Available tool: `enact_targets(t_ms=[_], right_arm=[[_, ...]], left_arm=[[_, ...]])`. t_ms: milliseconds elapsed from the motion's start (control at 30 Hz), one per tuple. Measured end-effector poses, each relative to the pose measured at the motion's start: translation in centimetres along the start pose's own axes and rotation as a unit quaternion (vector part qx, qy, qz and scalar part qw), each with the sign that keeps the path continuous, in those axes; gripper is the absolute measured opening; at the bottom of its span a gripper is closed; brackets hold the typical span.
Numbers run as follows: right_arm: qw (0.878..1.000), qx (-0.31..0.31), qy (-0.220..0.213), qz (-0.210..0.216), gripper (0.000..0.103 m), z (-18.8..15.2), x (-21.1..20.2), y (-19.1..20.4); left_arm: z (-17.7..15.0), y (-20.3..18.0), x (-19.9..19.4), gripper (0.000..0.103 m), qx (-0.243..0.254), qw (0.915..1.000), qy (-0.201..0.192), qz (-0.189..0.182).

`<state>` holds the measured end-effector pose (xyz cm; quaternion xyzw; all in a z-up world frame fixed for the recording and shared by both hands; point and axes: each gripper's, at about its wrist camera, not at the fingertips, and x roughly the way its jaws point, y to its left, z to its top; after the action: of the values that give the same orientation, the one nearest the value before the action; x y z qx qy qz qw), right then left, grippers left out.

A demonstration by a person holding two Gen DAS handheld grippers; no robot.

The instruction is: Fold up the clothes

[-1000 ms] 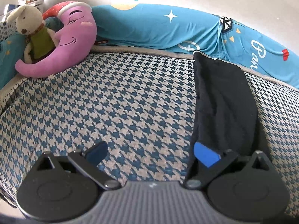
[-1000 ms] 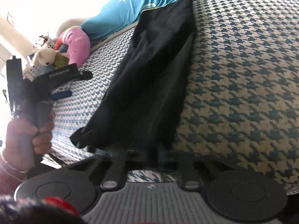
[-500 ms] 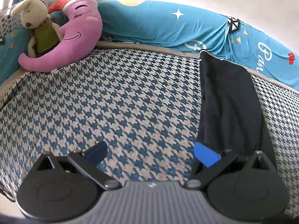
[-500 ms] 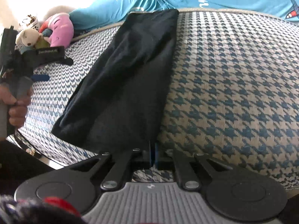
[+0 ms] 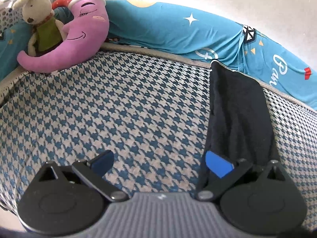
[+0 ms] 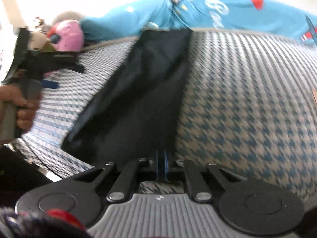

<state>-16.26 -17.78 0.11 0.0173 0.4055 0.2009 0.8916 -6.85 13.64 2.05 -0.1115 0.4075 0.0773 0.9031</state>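
A long black garment [image 5: 237, 109] lies folded into a narrow strip on the houndstooth mattress [image 5: 118, 109], running from the near edge to the blue bolster. My left gripper [image 5: 159, 158] hovers open just left of the strip, its right fingertip over the cloth's near left edge, with nothing between the pads. In the blurred right wrist view, my right gripper [image 6: 162, 162] is shut on the near end of the black garment [image 6: 142, 91]. The left gripper [image 6: 49, 65] and the hand [image 6: 21, 107] holding it show at the left of that view.
A pink moon plush [image 5: 79, 37] and a rabbit plush [image 5: 37, 19] sit in the far left corner. A blue printed bolster [image 5: 178, 29] lines the far side. The mattress's front edge [image 6: 39, 150] drops off near the left.
The left gripper has turned toward the plush toys and stays open. The right gripper, still shut on the garment's near end, is moving, and the strip now lies centred before it.
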Motion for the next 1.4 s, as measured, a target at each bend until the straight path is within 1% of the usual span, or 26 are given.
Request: enact_targets(t_ms=[67, 333, 433, 500, 567, 667, 800, 900, 1067, 1233, 1300, 1400], right_arm=[[1.000, -0.014, -0.008, 0.018, 0.007, 0.6, 0.1, 0.8], [0.996, -0.041, -0.001, 0.075, 0.007, 2.0, 1.9, 3.3], [0.994, -0.051, 0.002, 0.096, 0.008, 2.6, 2.5, 4.2], [0.992, -0.059, 0.004, 0.109, 0.009, 2.9, 3.0, 4.8], [0.990, -0.075, 0.009, 0.118, 0.009, 3.3, 3.5, 5.4], [0.986, -0.099, 0.016, 0.133, 0.009, 3.8, 4.2, 6.4], [0.979, -0.138, 0.015, 0.149, 0.009, 4.4, 4.9, 7.2], [0.974, -0.155, 0.020, 0.162, 0.009, 4.6, 5.5, 7.6], [0.967, -0.176, 0.034, 0.178, 0.009, 4.9, 6.8, 8.6], [0.962, -0.188, 0.045, 0.190, 0.009, 5.0, 8.5, 9.0], [0.962, -0.183, 0.046, 0.195, 0.009, 4.8, 8.9, 8.9], [0.964, -0.168, 0.050, 0.199, 0.009, 4.9, 9.2, 8.4]], left_arm=[[0.2, -0.2, 0.1, 0.103, 0.003, 1.0000, -0.001, -0.002], [0.8, -1.6, 1.1, 0.103, 0.034, 0.9994, 0.003, -0.007], [1.4, -1.9, 1.7, 0.101, 0.039, 0.9989, 0.005, -0.026], [1.8, -2.2, 2.3, 0.096, 0.038, 0.9984, 0.008, -0.041], [2.2, -2.4, 2.8, 0.093, 0.038, 0.9976, 0.011, -0.056], [2.8, -2.8, 3.5, 0.093, 0.038, 0.9961, 0.016, -0.078], [3.7, -3.8, 5.0, 0.091, 0.065, 0.9942, 0.016, -0.085], [4.2, -4.1, 6.6, 0.087, 0.070, 0.9927, 0.031, -0.094], [4.9, -4.7, 8.6, 0.086, 0.080, 0.9913, 0.033, -0.099], [5.5, -5.4, 10.0, 0.079, 0.084, 0.9906, 0.032, -0.103], [5.6, -5.8, 10.5, 0.069, 0.091, 0.9904, 0.033, -0.099], [5.6, -6.1, 11.3, 0.062, 0.090, 0.9902, 0.041, -0.098]])
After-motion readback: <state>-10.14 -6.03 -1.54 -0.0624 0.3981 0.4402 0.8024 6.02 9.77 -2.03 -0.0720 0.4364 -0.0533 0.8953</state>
